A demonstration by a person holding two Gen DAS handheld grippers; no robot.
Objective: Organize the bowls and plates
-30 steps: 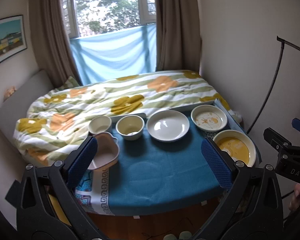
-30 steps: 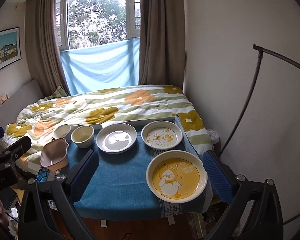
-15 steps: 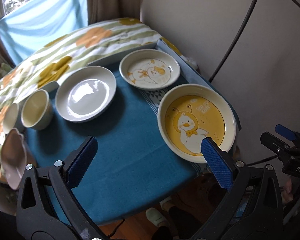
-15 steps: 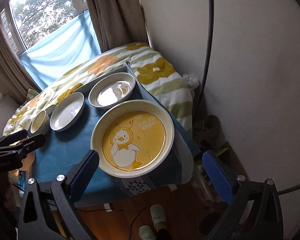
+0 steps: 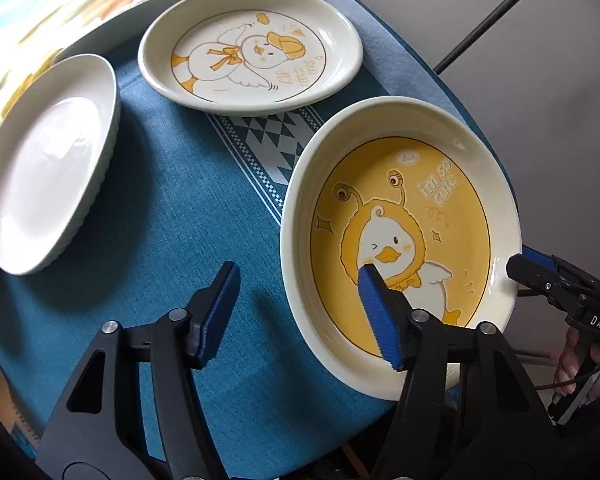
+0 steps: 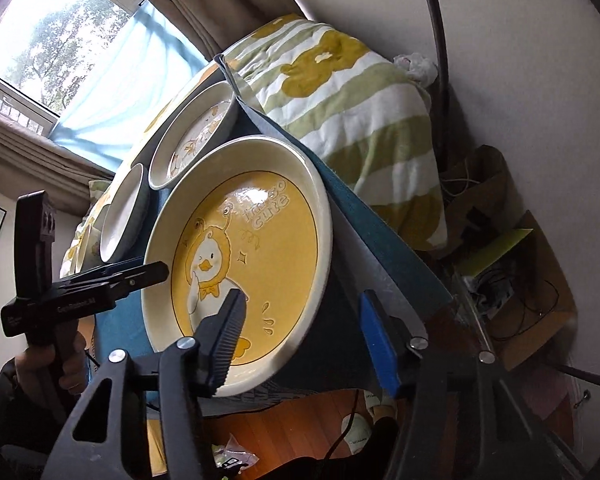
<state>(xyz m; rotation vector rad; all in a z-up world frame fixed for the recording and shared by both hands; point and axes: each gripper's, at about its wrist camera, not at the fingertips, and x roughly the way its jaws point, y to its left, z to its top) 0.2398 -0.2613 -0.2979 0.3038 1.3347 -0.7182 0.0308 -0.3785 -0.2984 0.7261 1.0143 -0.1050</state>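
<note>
A large yellow duck plate (image 5: pixel 399 216) sits at the near right corner of the blue table (image 5: pixel 172 208); it also shows in the right wrist view (image 6: pixel 252 240). My left gripper (image 5: pixel 296 300) is open and straddles its left rim, one finger over the plate, one over the cloth. My right gripper (image 6: pixel 303 320) is open and straddles its right rim. Behind lie a white duck plate (image 5: pixel 252 48) and a plain white plate (image 5: pixel 48 160).
The table's near and right edges are close to the yellow plate. A flowered quilt (image 6: pixel 351 108) lies behind and right of the table. A dark curved pole (image 6: pixel 439 60) stands by the wall. Boxes and cables (image 6: pixel 511 280) lie on the floor.
Both grippers have come down and forward to the yellow duck plate, one on each side, and their jaws have narrowed around its rim. The plates have not moved.
</note>
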